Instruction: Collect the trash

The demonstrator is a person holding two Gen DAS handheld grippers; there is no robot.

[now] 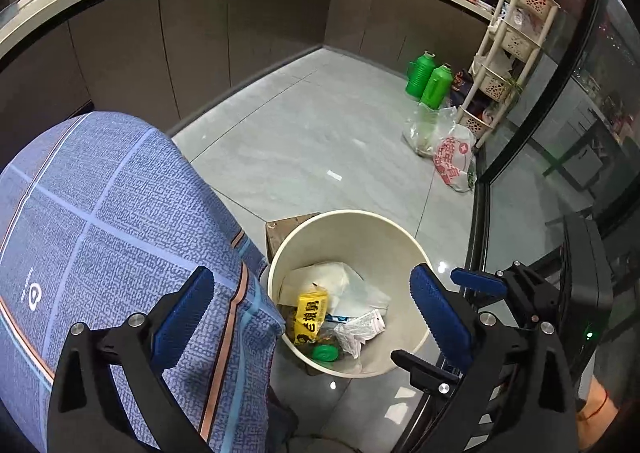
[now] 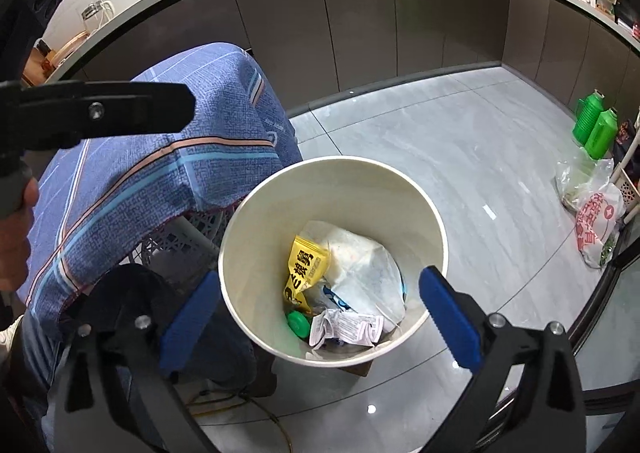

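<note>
Jaws of the left gripper [image 1: 312, 305] are standing wide apart over the cream waste bin [image 1: 352, 237], holding nothing; its blue pads [image 1: 182, 317] are touching no object. In the left wrist view one pad is lying over the blue plaid cloth [image 1: 120, 213] and the other is showing against the bin's right rim. The right gripper [image 2: 328, 309] is likewise gaping at full spread, empty, its pads flanking the bin to either side in the right wrist view. Both grippers are pointing steeply down into the bin.

Trash is lying at the bin's bottom: a yellow snack packet [image 2: 306, 259], a white plastic bag [image 2: 360, 261], a crumpled printed wrapper [image 2: 346, 327] and a green round lid [image 2: 298, 323]. Nothing is hanging between either pair of fingers.

Clearance is tight on the left, where the cloth-draped piece is standing just beside the bin, its hem overlapping the rim in view. A brown cardboard piece [image 1: 288, 229] is showing behind the bin and under it. On the right, a dark-framed glass door [image 1: 520, 173] is running close to the bin. Beyond the bin the grey tiled floor [image 1: 312, 141] is lying open as far as the dark cabinet fronts [image 1: 240, 21]. Well apart, by a cream tiered rack [image 1: 508, 65], two green flasks [image 1: 428, 81] and filled plastic bags [image 1: 448, 149] are sitting on the floor. A small white scrap [image 1: 334, 176] is lying on the tiles.
</note>
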